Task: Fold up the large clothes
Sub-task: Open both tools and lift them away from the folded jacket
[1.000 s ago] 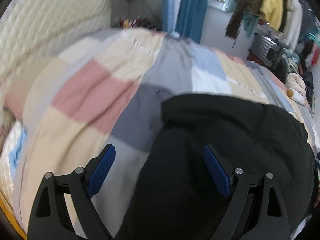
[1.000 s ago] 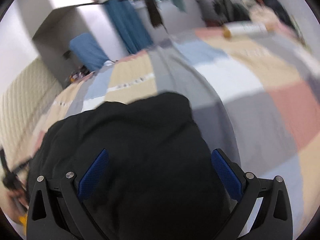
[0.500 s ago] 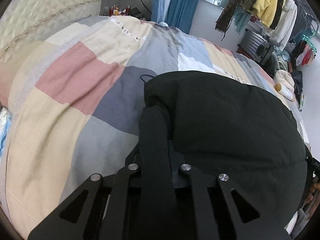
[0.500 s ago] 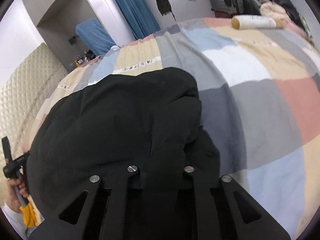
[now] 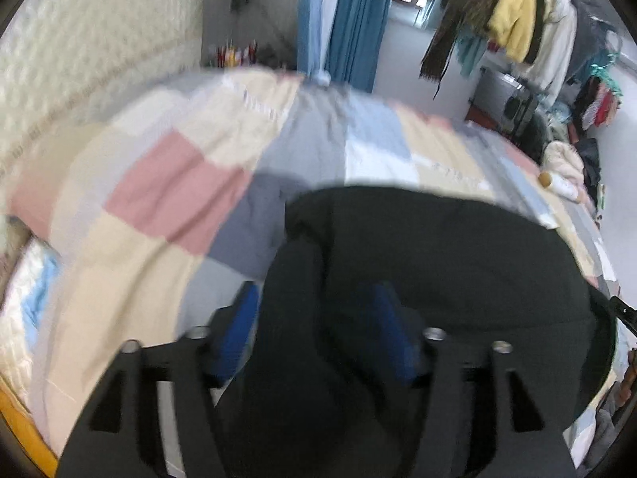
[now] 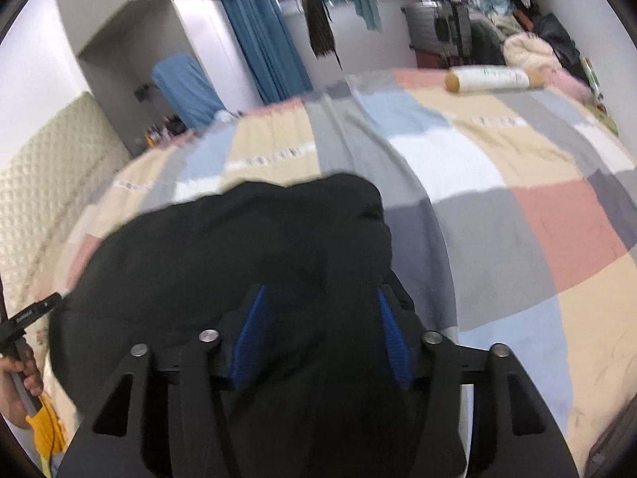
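Note:
A large black garment [image 5: 438, 263] lies bunched on a patchwork bedspread [image 5: 179, 191]. My left gripper [image 5: 314, 318] hangs over its left edge. The jaws are opening, and a raised fold of black cloth stands between the blue pads [image 5: 239, 318] without being pinched. In the right wrist view the same garment [image 6: 239, 247] fills the lower middle. My right gripper [image 6: 320, 330] is over its right end, and its jaws are opening too. Black cloth sits loosely between its pads [image 6: 392, 342]. Both views are blurred by motion.
A quilted headboard [image 5: 79, 59] runs along the left. Hanging clothes [image 5: 517, 12] and a blue curtain [image 6: 266, 47] stand beyond the bed. A white roll [image 6: 489, 78] lies at the bed's far right. A hand [image 6: 20, 362] holding the other gripper shows at the left edge.
Both grippers were open a second ago, then shut on folds of the black garment half a second ago. Now both sets of jaws stand apart again, and both views have risen.

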Action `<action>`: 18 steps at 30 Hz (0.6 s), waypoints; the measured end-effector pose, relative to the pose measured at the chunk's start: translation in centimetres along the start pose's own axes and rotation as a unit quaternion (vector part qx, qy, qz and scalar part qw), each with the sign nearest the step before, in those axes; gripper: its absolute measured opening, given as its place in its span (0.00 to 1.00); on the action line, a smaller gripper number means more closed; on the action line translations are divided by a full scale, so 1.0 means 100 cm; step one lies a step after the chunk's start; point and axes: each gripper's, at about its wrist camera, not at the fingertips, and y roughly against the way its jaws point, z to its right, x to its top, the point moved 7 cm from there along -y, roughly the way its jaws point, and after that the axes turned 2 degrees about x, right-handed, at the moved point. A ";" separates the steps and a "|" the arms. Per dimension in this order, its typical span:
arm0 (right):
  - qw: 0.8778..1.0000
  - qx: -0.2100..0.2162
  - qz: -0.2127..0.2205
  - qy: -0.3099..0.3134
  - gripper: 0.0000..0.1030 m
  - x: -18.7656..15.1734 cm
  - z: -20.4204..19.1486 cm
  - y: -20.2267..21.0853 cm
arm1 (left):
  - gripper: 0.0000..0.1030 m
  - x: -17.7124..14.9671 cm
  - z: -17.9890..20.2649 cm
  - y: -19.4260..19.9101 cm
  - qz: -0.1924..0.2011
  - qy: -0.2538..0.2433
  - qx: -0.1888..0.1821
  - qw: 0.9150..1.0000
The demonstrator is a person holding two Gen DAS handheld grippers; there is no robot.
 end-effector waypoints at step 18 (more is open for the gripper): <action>0.971 0.078 0.200 0.103 0.84 0.031 -0.135 0.268 | 0.93 0.026 0.083 0.261 0.143 -0.077 -0.032 0.986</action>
